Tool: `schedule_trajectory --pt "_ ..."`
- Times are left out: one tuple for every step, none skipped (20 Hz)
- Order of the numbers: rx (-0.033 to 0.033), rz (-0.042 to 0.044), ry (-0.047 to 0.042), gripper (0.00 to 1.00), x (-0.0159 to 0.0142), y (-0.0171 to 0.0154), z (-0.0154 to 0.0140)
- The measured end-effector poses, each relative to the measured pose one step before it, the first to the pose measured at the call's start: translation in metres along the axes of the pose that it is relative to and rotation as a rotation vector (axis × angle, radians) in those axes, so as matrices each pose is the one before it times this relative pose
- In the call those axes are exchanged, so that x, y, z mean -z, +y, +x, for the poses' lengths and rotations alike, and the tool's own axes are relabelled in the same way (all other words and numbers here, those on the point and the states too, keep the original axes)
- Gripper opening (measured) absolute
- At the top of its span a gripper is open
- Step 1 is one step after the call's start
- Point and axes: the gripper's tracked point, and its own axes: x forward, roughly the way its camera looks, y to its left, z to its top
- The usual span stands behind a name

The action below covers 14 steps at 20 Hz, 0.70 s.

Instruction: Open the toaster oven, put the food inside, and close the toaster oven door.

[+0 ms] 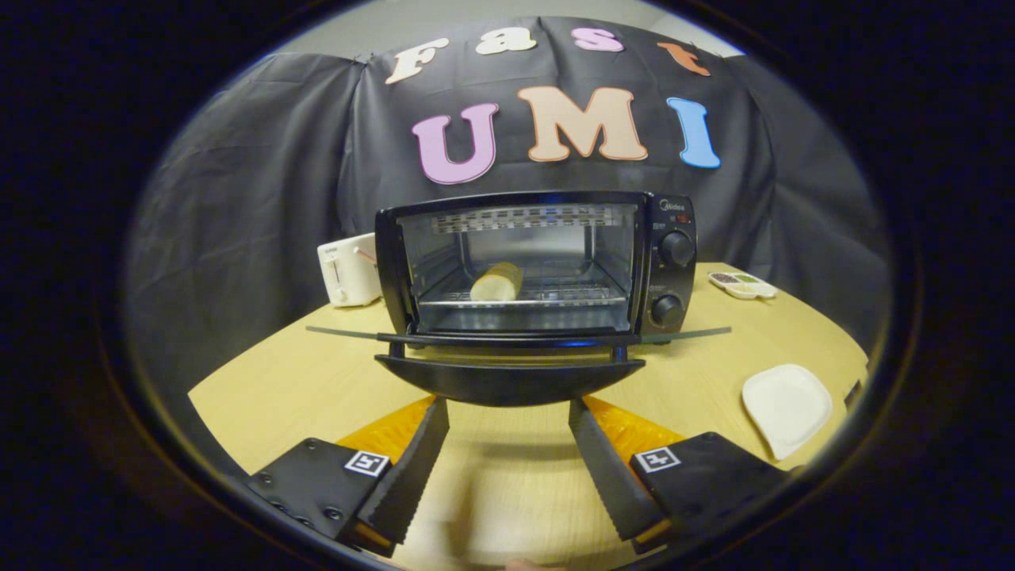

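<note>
Pale oblong bread roll [497, 282] is lying on the wire rack inside the black glass-fronted toaster oven [536, 266], its door [510, 373] hanging fully open. Gripper [507, 432] is hovering spread wide, gripping nothing, fingertips just under the door's edge. White square plate [787, 407] is partly cut off.

You face a light wooden table [507, 476]. A black toaster oven [535, 266] stands on it at the far middle, its door [507, 373] folded down toward you. To its left, at the far edge, a white toaster [347, 270] rests. Far right lies a small tray [743, 285]. Near right lies an empty white plate [787, 408].
</note>
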Motion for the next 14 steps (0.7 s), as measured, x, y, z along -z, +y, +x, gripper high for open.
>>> schedule_trajectory --pt "-0.00075 -0.00128 -0.01495 0.96 -0.00664 -0.00123 0.00144" --pt "-0.00207 -0.00586 -0.01289 0.96 -0.00763 0.00086 0.00336" --pt "-0.00348 -0.00412 -0.01299 0.96 -0.00953 0.00148 0.00379" --pt "-0.00382 -0.00147 -0.0215 0.96 -0.01073 0.00032 0.00273" --pt "-0.00102 -0.00144 -0.02091 0.96 -0.01069 0.00056 0.00432" --pt "-0.0047 -0.00251 -0.01518 0.96 -0.00758 0.00138 0.00561" --pt "-0.0029 0.00248 -0.01683 0.96 -0.00933 0.00052 0.00538" --pt "0.00283 0.00025 -0.01686 0.96 -0.00912 -0.00052 0.00568" --pt "-0.00075 -0.01176 -0.01851 0.96 -0.00864 -0.00037 0.0072" --pt "0.0053 -0.00951 -0.01958 0.96 -0.01006 -0.00184 0.00826" --pt "0.00777 -0.00326 -0.01508 0.96 -0.00772 -0.00413 0.00923" --pt "0.00356 0.00553 -0.01602 0.96 -0.00776 -0.00227 0.01061" --pt "0.00228 0.01071 -0.00064 0.96 -0.00481 -0.00242 0.01117" --pt "0.00469 0.01009 0.00532 0.96 -0.00256 -0.00355 0.01073"
